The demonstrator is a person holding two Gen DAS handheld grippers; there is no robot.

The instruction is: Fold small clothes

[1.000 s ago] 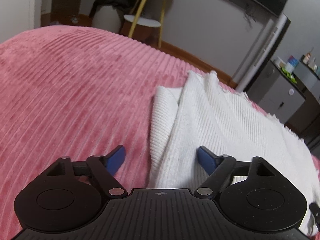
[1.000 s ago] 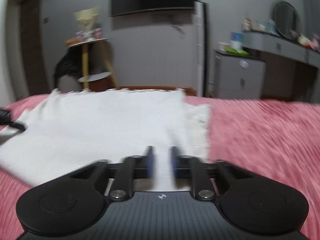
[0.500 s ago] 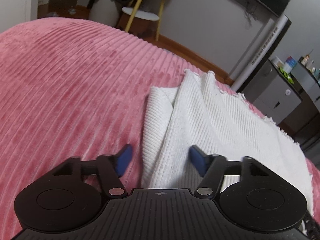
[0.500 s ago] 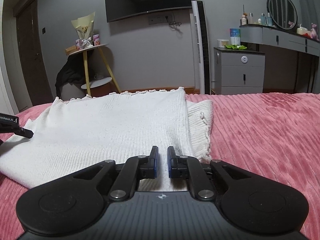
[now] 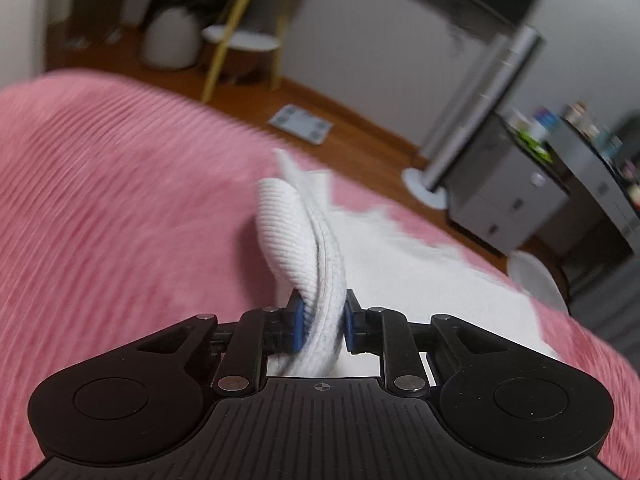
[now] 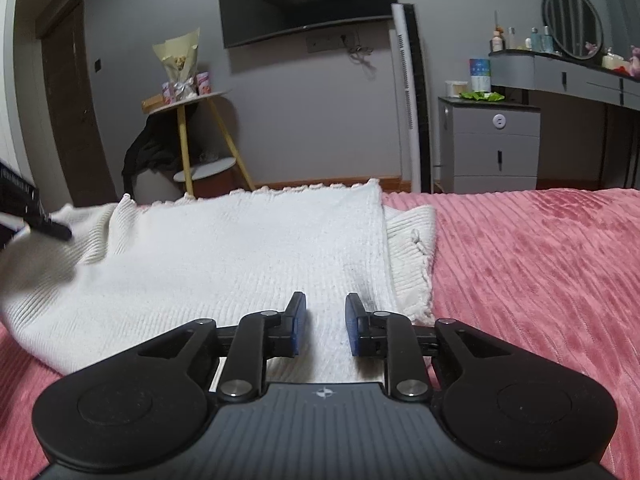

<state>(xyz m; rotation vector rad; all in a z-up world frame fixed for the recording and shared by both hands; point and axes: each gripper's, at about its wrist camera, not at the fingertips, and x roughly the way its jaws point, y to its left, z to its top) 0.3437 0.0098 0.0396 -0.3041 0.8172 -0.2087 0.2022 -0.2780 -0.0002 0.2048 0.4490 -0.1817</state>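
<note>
A white ribbed knit garment [image 6: 248, 248] lies folded on the pink bedspread [image 6: 540, 248]. My left gripper [image 5: 323, 325] is shut on the garment's left folded edge [image 5: 304, 248] and holds it bunched and lifted off the bed. In the right wrist view that lifted edge shows at the far left, with part of the left gripper [image 6: 44, 226] on it. My right gripper [image 6: 323, 325] hangs low over the garment's near right part, jaws a small way apart, with nothing between them. A ribbed cuff [image 6: 412, 240] sticks out on the garment's right side.
The pink ribbed bedspread [image 5: 120, 220] spreads wide on both sides. Beyond the bed's far edge are a yellow-legged side table [image 6: 192, 120], a tower fan [image 6: 412, 96], a grey drawer unit [image 6: 490, 144], a dressing table [image 6: 576, 76] and a scale [image 5: 300, 124] on the wooden floor.
My left gripper closed on the garment's left edge and lifted it. My right gripper's jaws went from nearly closed to slightly apart.
</note>
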